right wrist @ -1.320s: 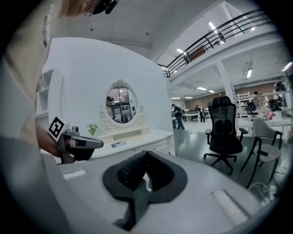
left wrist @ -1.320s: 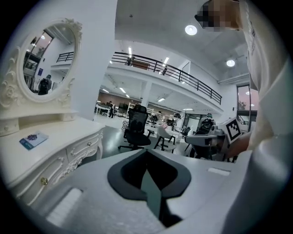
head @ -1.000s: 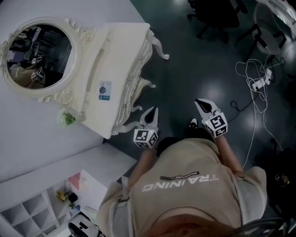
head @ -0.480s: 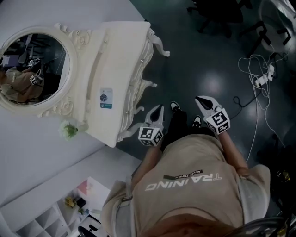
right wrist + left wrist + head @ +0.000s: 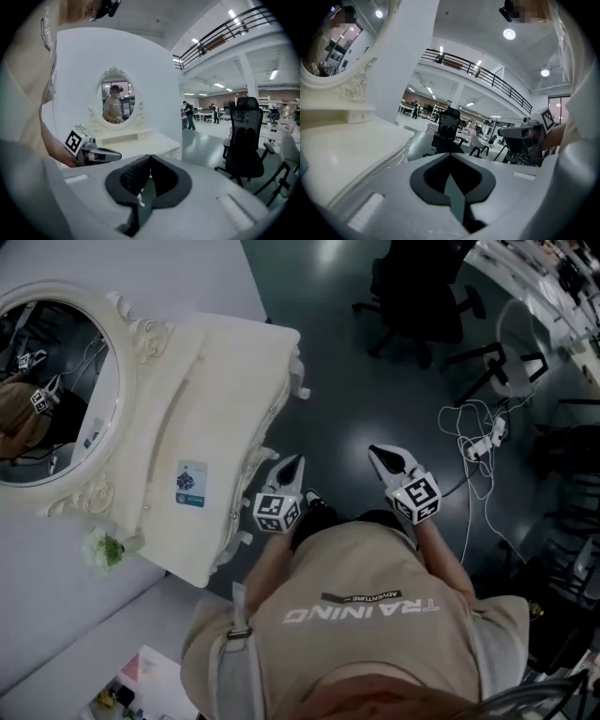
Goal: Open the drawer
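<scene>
Approach step, by my reading. Nearest, the left gripper and right gripper hang over the floor, jaws together and empty. Just beyond the left one, the drawer sits shut in the white worktop's front. Next, part the jaws and reach its front.

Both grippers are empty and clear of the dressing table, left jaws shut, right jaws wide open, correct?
No. The right gripper is shut too, jaws together in the right gripper view. The left gripper is shut, and both are empty and clear of the dressing table.
</scene>
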### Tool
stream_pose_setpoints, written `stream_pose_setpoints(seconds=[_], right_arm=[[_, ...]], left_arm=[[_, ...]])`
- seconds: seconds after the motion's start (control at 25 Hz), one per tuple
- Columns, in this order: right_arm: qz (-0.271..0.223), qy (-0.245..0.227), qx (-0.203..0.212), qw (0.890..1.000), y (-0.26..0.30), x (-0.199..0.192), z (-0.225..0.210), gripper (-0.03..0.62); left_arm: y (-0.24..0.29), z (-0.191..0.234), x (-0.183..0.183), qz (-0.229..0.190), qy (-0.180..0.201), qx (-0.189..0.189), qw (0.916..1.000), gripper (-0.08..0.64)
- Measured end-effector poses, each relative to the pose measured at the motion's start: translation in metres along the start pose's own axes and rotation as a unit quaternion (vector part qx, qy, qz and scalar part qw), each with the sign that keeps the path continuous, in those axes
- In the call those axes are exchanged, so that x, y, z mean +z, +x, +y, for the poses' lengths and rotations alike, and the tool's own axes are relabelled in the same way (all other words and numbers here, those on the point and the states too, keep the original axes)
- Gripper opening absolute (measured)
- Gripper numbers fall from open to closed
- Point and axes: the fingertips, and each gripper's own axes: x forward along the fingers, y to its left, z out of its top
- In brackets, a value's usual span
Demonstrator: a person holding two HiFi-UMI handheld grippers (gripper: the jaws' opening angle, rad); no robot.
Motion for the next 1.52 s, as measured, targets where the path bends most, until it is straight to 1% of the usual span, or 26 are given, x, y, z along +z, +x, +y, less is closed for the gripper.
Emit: stream_pose_setpoints(seconds=[0.04, 0.12, 0.2, 0.28, 0.36, 0.44, 0.56, 0.64, 0.76, 0.84, 0.92, 1.04, 1.12, 1.2, 1.28, 1.32, 1.4, 1.44, 1.48, 1.52], right_arm=[[-0.004, 0.011, -0.006, 1.0, 0.006, 0.003, 0.0, -0.005], [0.004, 0.017, -0.011, 1.0, 0.017, 0.002, -0.001, -0.005], [0.023, 0.0, -0.001, 1.0, 0.028, 0.0, -0.002, -0.005], [0.039, -0.033, 0.022, 0.998, 0.043, 0.0, 0.0, -0.005], [0.047, -0.046, 0.052, 0.996, 0.059, -0.001, 0.001, -0.005], [0.048, -0.035, 0.074, 0.995, 0.075, -0.001, -0.007, -0.005], [0.044, -0.007, 0.101, 0.994, 0.099, -0.001, -0.032, -0.005], [0.038, 0.012, 0.127, 0.991, 0.119, 0.005, -0.05, -0.005], [0.028, 0.005, 0.182, 0.983, 0.15, 0.026, -0.074, -0.005], [0.023, -0.005, 0.219, 0.975, 0.172, 0.037, -0.093, -0.005], [0.031, -0.009, 0.241, 0.97, 0.196, 0.036, -0.116, -0.005], [0.054, -0.024, 0.273, 0.96, 0.22, 0.039, -0.141, -0.005], [0.062, -0.046, 0.303, 0.95, 0.236, 0.046, -0.146, -0.005], [0.07, -0.056, 0.331, 0.94, 0.253, 0.048, -0.145, -0.005], [0.077, -0.057, 0.347, 0.933, 0.271, 0.048, -0.145, -0.005], [0.075, -0.056, 0.351, 0.932, 0.281, 0.051, -0.144, -0.005], [0.068, -0.051, 0.357, 0.93, 0.299, 0.058, -0.135, -0.005], [0.07, -0.051, 0.361, 0.929, 0.305, 0.059, -0.127, -0.005], [0.075, -0.053, 0.367, 0.925, 0.307, 0.058, -0.117, -0.005], [0.082, -0.059, 0.375, 0.921, 0.308, 0.057, -0.106, -0.005]], left_arm=[[0.004, 0.009, -0.002, 0.01, -0.001, -0.005, 0.9999, 0.008], [0.013, 0.022, -0.004, 0.023, -0.004, -0.011, 0.9997, 0.008], [0.024, 0.033, 0.0, 0.024, -0.008, -0.009, 0.9997, 0.008], [0.034, 0.045, 0.002, 0.025, -0.011, -0.005, 0.9996, 0.008], [0.043, 0.054, 0.0, 0.033, -0.015, -0.001, 0.9993, 0.008], [0.056, 0.059, -0.003, 0.044, -0.019, 0.001, 0.9989, 0.008], [0.078, 0.057, -0.001, 0.056, -0.015, 0.008, 0.9983, 0.008], [0.091, 0.06, 0.002, 0.069, -0.013, 0.025, 0.9972, 0.008], [0.108, 0.068, 0.011, 0.078, -0.029, 0.07, 0.994, 0.008], [0.124, 0.075, 0.021, 0.075, -0.038, 0.105, 0.9909, 0.008], [0.142, 0.081, 0.035, 0.069, -0.043, 0.137, 0.9872, 0.008], [0.165, 0.081, 0.061, 0.044, -0.048, 0.167, 0.9838, 0.008], [0.171, 0.085, 0.073, 0.025, -0.059, 0.185, 0.9806, 0.008], [0.168, 0.089, 0.072, 0.018, -0.081, 0.206, 0.9751, 0.008], [0.165, 0.096, 0.065, 0.019, -0.099, 0.224, 0.9694, 0.008], [0.163, 0.102, 0.062, 0.018, -0.103, 0.233, 0.9669, 0.008], [0.158, 0.114, 0.061, 0.015, -0.101, 0.247, 0.9638, 0.008], [0.155, 0.117, 0.06, 0.017, -0.094, 0.25, 0.9635, 0.008], [0.151, 0.117, 0.059, 0.021, -0.082, 0.251, 0.9643, 0.008], [0.149, 0.116, 0.057, 0.028, -0.063, 0.248, 0.9663, 0.008]])
